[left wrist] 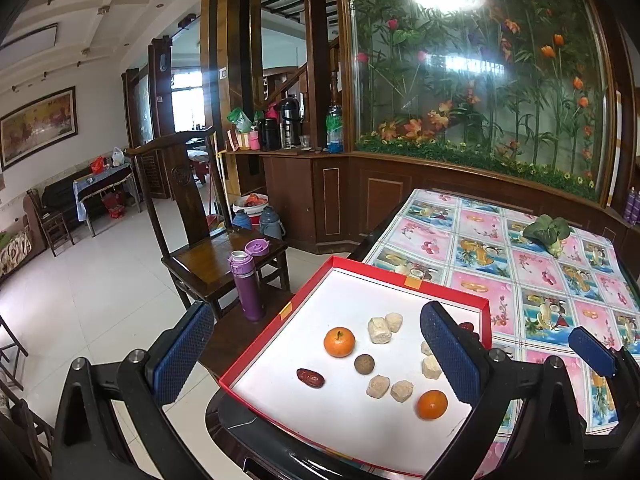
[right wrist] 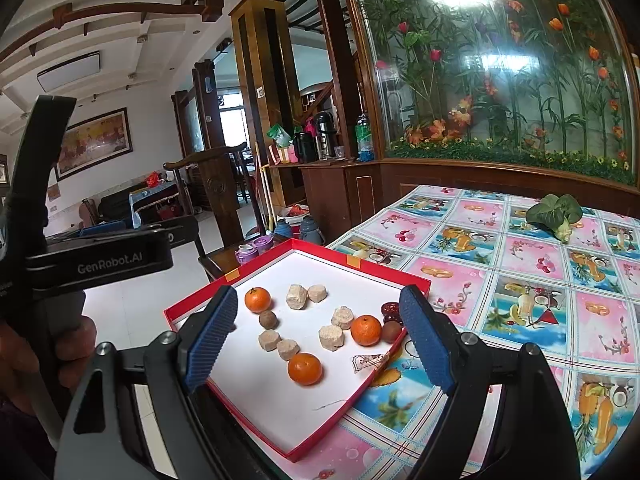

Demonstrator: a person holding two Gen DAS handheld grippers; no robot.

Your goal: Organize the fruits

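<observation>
Both grippers, left [left wrist: 318,356] and right [right wrist: 320,336], hovered with fingers wide apart and empty above the red tray [right wrist: 416,280] on the bench, the nearest orange [right wrist: 305,368] lying just ahead between the right fingers.

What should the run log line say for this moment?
left gripper: open, empty | right gripper: open, empty | red tray: holds oranges, dates, pale chunks | greens: on tablecloth, outside tray

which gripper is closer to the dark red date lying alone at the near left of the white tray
Left. The dark red date lies between the open fingers of the left gripper. The right gripper hangs further right, fingers framing the tray's middle, date unseen there.
</observation>
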